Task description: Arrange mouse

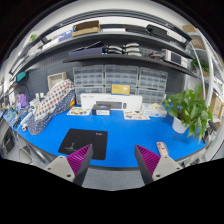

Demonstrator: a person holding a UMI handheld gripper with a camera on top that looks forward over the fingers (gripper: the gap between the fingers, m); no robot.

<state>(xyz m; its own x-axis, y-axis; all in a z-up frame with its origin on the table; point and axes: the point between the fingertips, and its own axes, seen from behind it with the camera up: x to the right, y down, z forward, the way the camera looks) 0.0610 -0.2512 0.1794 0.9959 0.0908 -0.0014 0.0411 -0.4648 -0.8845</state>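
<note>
A black mouse pad (80, 140) lies flat on the blue table mat (120, 135), just ahead of my left finger. A small dark thing (101, 112), perhaps the mouse, sits at the far edge of the blue mat in front of a white box (103, 101); it is too small to tell for sure. My gripper (113, 162) is open and empty, held above the table's near edge. Its magenta pads (78, 155) stand wide apart with nothing between them.
A potted green plant (187, 108) stands at the right of the table. Racks of small drawers (125, 80) and loaded shelves stand at the back. A patterned bag (55, 100) and clutter sit at the left. A small dark object (163, 148) lies beside my right finger.
</note>
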